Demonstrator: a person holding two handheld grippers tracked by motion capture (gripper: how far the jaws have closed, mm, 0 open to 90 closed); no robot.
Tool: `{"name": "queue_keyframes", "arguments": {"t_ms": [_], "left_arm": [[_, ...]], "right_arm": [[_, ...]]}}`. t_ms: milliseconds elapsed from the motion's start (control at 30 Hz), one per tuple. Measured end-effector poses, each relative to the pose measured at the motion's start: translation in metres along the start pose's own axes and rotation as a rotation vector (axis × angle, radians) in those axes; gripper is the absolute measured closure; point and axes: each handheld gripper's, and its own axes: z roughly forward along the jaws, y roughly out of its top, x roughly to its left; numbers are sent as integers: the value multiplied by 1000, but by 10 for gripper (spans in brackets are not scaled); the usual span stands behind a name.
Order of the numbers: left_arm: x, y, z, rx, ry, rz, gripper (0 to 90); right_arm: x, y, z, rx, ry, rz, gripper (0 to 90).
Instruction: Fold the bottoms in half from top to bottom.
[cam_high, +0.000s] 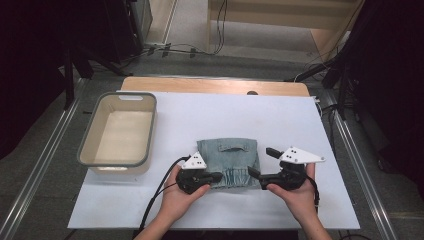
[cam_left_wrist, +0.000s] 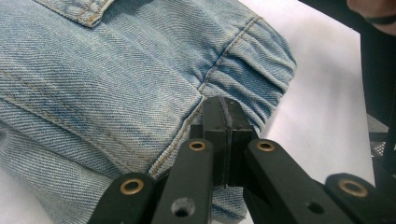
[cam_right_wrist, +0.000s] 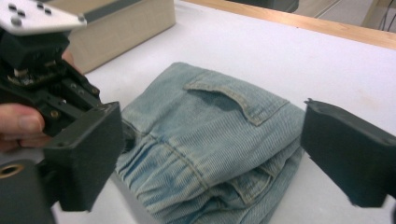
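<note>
The left gripper (cam_high: 216, 177) has its two jaws pressed together at the near edge of the folded denim garment (cam_high: 229, 161). In the left gripper view the pads (cam_left_wrist: 227, 128) meet at the gathered seam, and I think a thin fold of cloth is pinched between them, but the denim hides the contact, so I cannot be fully sure. The right gripper (cam_high: 259, 163) stands just beside the right side of the garment with its jaws spread wide, and in the right gripper view the garment lies between and beyond the two jaws, without touching them. Each gripper is held by one hand, the left hand (cam_high: 176, 197) and the right hand (cam_high: 296, 195), and both come from the near edge of the table.

The garment lies near the middle of the white table cover (cam_high: 200, 115), a little toward the person. There is one garment, one beige bin (cam_high: 120, 131) with a grey rim, and two grippers. The bin stands well apart at the left side of the cover.

The folded garment is almost square, so its long axis is not clear. Its gathered band points toward the person and the pocket flap (cam_high: 234, 148) lies toward the far side.

The cover lies on a wooden tabletop (cam_high: 215, 85). Around it there is a grey floor (cam_high: 45, 165) with cables (cam_high: 185, 49) and dark stands.
</note>
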Motion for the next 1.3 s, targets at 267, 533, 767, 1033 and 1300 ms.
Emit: {"name": "queue_keyframes", "arguments": {"t_ms": [267, 533, 767, 1033, 1300], "left_arm": [[1, 0, 0, -1, -4, -3, 888], [2, 0, 0, 0, -8, -1, 888], [2, 0, 0, -3, -9, -3, 888], [2, 0, 0, -2, -11, -5, 888], [3, -1, 0, -2, -15, -3, 888]], "right_arm": [[-17, 20, 1, 7, 44, 7, 0], [-25, 36, 10, 13, 46, 2, 0], [-33, 41, 21, 38, 29, -8, 0], [-46, 40, 37, 85, 57, 1, 0], [-61, 35, 55, 96, 53, 51, 0]]}}
